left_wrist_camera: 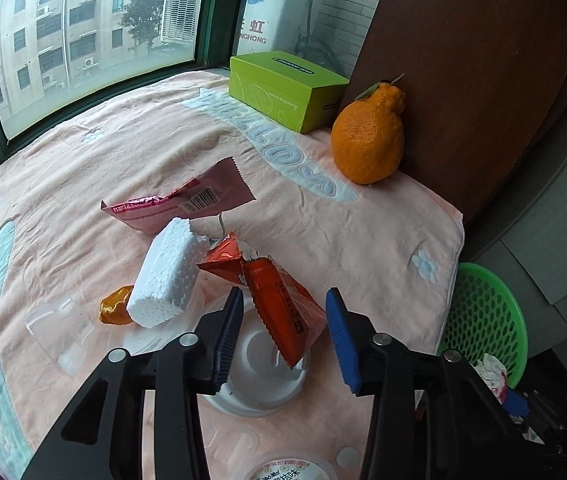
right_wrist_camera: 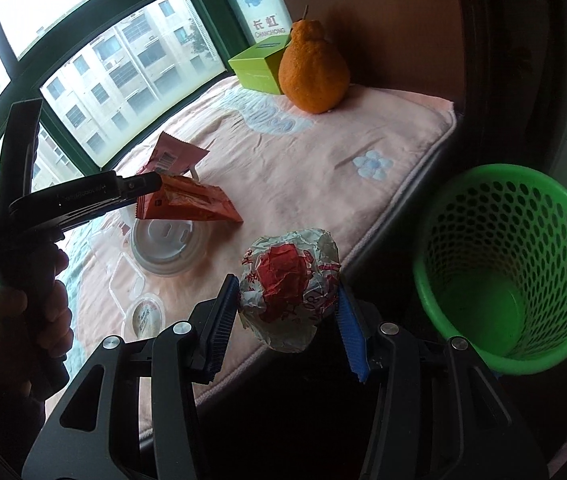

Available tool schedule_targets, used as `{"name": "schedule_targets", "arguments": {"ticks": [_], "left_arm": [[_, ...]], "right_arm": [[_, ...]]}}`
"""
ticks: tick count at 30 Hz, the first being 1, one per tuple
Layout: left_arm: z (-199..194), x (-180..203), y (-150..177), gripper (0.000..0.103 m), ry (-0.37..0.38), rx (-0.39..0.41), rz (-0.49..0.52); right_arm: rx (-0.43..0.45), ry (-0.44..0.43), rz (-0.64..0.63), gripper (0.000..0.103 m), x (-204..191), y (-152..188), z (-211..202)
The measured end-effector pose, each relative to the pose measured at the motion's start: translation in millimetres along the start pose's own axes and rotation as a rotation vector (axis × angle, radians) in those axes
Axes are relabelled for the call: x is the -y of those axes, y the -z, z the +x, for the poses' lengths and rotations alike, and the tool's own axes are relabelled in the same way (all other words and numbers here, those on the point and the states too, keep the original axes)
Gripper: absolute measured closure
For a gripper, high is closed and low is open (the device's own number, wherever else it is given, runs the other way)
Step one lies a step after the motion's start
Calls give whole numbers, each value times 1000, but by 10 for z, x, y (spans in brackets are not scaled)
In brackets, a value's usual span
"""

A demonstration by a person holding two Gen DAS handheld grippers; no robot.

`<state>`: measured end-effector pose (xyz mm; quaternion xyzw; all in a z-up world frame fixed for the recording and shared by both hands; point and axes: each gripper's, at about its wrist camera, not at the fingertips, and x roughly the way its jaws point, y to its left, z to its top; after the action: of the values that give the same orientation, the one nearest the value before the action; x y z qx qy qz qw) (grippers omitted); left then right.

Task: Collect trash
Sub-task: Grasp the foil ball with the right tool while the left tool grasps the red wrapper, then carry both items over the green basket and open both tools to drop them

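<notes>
Crumpled red-and-white wrapper ball (right_wrist_camera: 289, 292) clamped between the right gripper (right_wrist_camera: 288, 326) jaws, off the table edge beside the green basket (right_wrist_camera: 435, 280); orange snack packet (left_wrist_camera: 279, 304) above the white lid (left_wrist_camera: 259, 388), between the parted left gripper (left_wrist_camera: 283, 332) jaws, contact unclear.

Pink towel (left_wrist_camera: 323, 216) covers the surface, with pale blue lettering and flower motifs (left_wrist_camera: 425, 266). Far right corner: green cardboard box (left_wrist_camera: 283, 88), dark slot printed on its lid. Just right of it and nearer, a bumpy orange citrus (left_wrist_camera: 367, 136) stands upright, stem and leaf on top, close to a brown panel (left_wrist_camera: 463, 80). Far side: green-framed window (right_wrist_camera: 95, 80) onto pale apartment blocks and a tree. White carton with blue cartoon figure (left_wrist_camera: 257, 4) stands behind the box.
</notes>
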<state>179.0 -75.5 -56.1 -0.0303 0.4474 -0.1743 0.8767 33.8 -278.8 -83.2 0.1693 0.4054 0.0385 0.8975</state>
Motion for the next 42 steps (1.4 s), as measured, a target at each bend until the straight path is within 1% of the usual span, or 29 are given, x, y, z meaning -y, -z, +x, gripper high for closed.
{"name": "schedule_targets", "arguments": {"ticks": [2, 4, 7, 12, 15, 21, 23, 28, 30, 31, 32, 37, 42], "left_arm": [[30, -3, -1, 72, -3, -1, -1], [62, -11, 1, 80, -12, -5, -3], [78, -27, 8, 89, -21, 2, -12], [-17, 12, 20, 96, -4, 27, -12], [-110, 71, 14, 101, 21, 42, -4], [-312, 243, 14, 102, 70, 70, 21], [-371, 303, 10, 102, 81, 79, 28], [-514, 548, -29, 102, 148, 97, 62], [-542, 675, -41, 102, 178, 98, 81], [-542, 752, -42, 102, 197, 95, 94], [-530, 830, -46, 102, 211, 91, 105], [-421, 1217, -2, 102, 287, 48, 147], [-245, 1630, 99, 102, 340, -4, 198]], "right_arm": [[7, 10, 9, 54, 64, 0, -42], [11, 18, 23, 54, 142, 0, -79], [21, 37, 39, 54, 250, 5, -132], [27, 79, 63, 54, 454, 17, -180], [32, 105, 85, 54, 609, 23, -197], [27, 171, 129, 54, 957, 39, -204], [24, 190, 140, 52, 1067, 41, -203], [23, 224, 168, 52, 1299, 39, -197], [20, 234, 178, 48, 1376, 36, -204], [24, 236, 182, 43, 1405, 38, -219], [29, 239, 184, 40, 1430, 37, -237], [60, 257, 182, 40, 1478, 52, -392], [99, 269, 195, 39, 1533, 96, -633]]}}
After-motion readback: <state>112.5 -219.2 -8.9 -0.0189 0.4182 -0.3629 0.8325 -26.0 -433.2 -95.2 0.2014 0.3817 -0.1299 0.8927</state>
